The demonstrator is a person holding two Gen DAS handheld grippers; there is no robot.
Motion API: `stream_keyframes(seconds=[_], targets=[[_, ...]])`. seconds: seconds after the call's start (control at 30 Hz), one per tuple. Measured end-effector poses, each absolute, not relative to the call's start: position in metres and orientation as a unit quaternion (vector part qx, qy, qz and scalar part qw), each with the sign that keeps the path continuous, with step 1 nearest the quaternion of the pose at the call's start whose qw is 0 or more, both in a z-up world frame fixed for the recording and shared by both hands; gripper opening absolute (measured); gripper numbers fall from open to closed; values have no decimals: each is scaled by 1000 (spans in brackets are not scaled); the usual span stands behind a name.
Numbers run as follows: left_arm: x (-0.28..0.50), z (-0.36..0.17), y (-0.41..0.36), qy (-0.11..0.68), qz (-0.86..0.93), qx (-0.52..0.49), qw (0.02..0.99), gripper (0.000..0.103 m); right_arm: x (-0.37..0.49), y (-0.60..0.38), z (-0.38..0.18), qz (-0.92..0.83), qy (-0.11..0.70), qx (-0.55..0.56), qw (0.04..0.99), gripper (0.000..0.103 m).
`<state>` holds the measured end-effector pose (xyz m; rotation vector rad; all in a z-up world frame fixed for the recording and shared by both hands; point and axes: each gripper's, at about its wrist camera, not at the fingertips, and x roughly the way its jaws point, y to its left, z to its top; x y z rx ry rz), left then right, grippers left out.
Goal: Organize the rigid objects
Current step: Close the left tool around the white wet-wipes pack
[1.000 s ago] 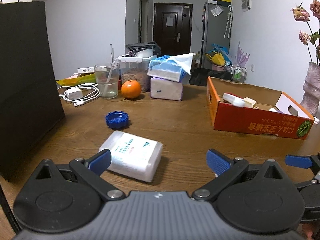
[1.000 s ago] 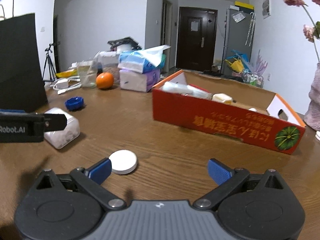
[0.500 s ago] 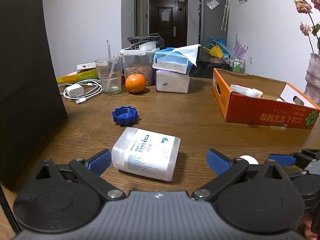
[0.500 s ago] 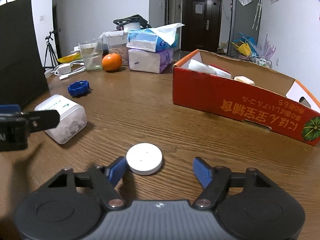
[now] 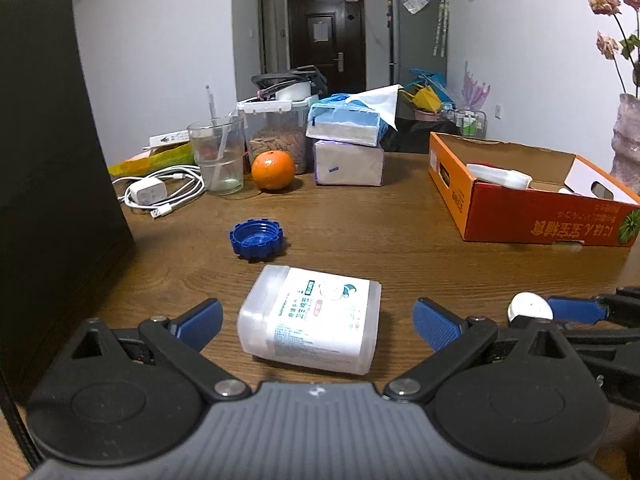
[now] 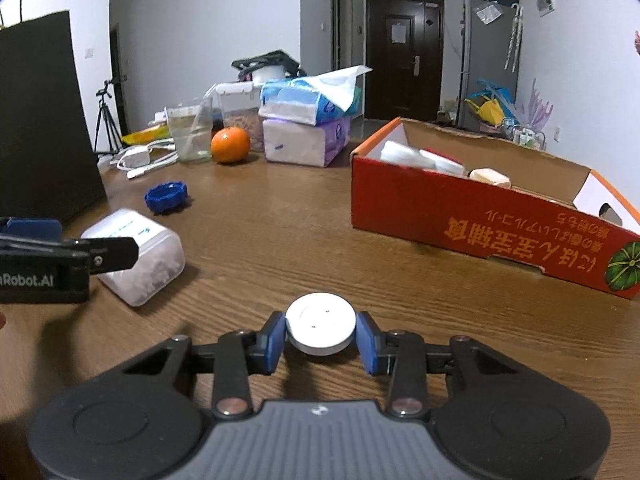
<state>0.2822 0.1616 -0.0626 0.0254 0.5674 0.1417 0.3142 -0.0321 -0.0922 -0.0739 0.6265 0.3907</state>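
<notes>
My right gripper [image 6: 321, 343] is shut on a white round disc [image 6: 321, 327] that rests low on the wooden table; the disc also shows in the left wrist view [image 5: 529, 306]. My left gripper [image 5: 316, 322] is open, its blue pads on either side of a clear plastic container with a white label [image 5: 312, 324] lying on its side; the container also shows in the right wrist view [image 6: 138, 256]. A blue bottle cap [image 5: 256, 237] lies beyond the container. An orange cardboard box [image 6: 492, 220] holding several white items stands to the right.
A black bag [image 5: 52, 184] stands at the left. At the back are a glass [image 5: 218, 158], an orange [image 5: 273, 169], a white charger with cable [image 5: 154, 192], stacked tissue packs [image 5: 348, 148] and a food jar [image 5: 276, 132]. A vase [image 5: 626, 136] stands far right.
My right gripper moved forward and closed its pads on the white disc. My left gripper advanced so that the plastic container now lies between its open pads.
</notes>
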Motion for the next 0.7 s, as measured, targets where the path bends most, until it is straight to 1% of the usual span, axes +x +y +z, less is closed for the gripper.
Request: stream_keyframes(seconds=[0.4, 0.7], targets=[[304, -72, 172, 293, 21, 47, 955, 103, 325, -47, -92, 159, 299, -18, 941, 38], [321, -79, 184, 306, -7, 40, 951, 103, 330, -50, -95, 151, 302, -16, 941, 38]])
